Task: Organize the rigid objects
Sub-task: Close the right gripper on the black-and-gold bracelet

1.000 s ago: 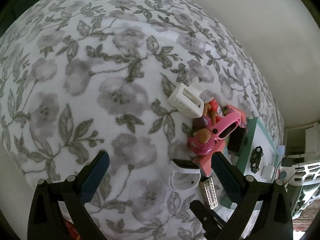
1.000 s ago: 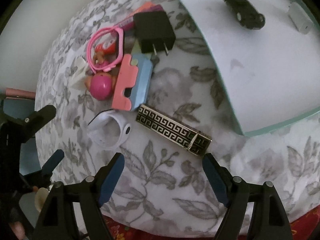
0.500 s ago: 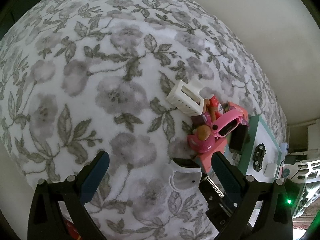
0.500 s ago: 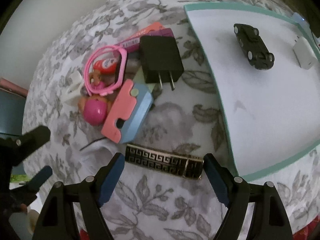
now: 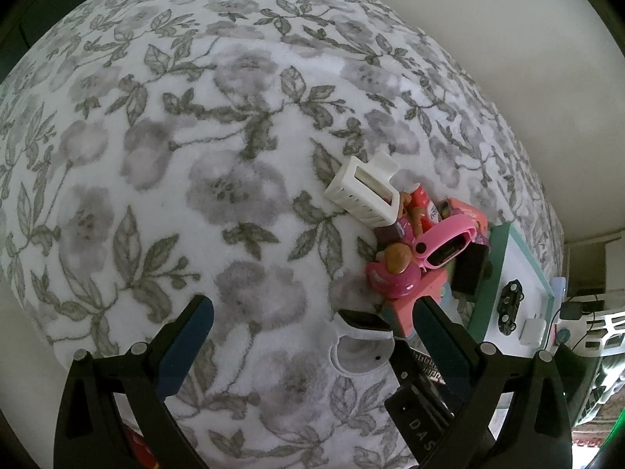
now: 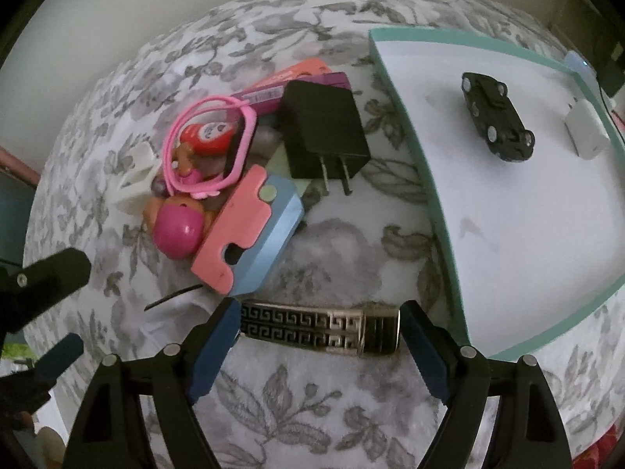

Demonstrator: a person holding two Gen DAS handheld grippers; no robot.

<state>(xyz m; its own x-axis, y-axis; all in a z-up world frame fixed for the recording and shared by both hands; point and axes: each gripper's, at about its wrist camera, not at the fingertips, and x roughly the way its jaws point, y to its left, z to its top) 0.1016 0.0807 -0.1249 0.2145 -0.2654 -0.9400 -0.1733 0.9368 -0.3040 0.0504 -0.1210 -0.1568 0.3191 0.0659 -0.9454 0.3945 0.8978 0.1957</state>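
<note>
- Bracelet [image 6: 320, 330], the black-and-gold patterned band, now lies lengthwise between my right gripper [image 6: 316, 330] fingers; a second ago it sat ahead of the tips, angled, so I have closed in and squared up to it.
- Right jaws have just been opening a touch further and stand spread, one pad near each end of the band. I judge they are not yet pressing on it, so nothing is held.
- That puts me at the pre-grasp step: the teal-rimmed tray [image 6: 433, 203] lies just to the right with a black toy car [image 6: 496, 117] and a white charger [image 6: 586, 133] already in it, so I take the bracelet as the next piece to go there.
- Left gripper [image 5: 312, 336] is released and hangs over the floral cloth [image 5: 195, 136] with nothing between its fingers; it has not shifted.
- Pile beyond the band is untouched: black plug adapter [image 6: 324, 133], pink-and-blue block [image 6: 250, 230], pink doll ball [image 6: 177, 230], pink watch strap [image 6: 211, 148].
- Hard to read: the white ring-shaped piece [image 5: 361, 346] is hidden behind my right gripper's left finger in the right view, and I cannot name it from the left view.
- Whether the pads already touch the band's ends, I cannot tell; the fisheye bends those edges.
- White slotted holder [image 5: 363, 191] is half buried by the toys.
</note>
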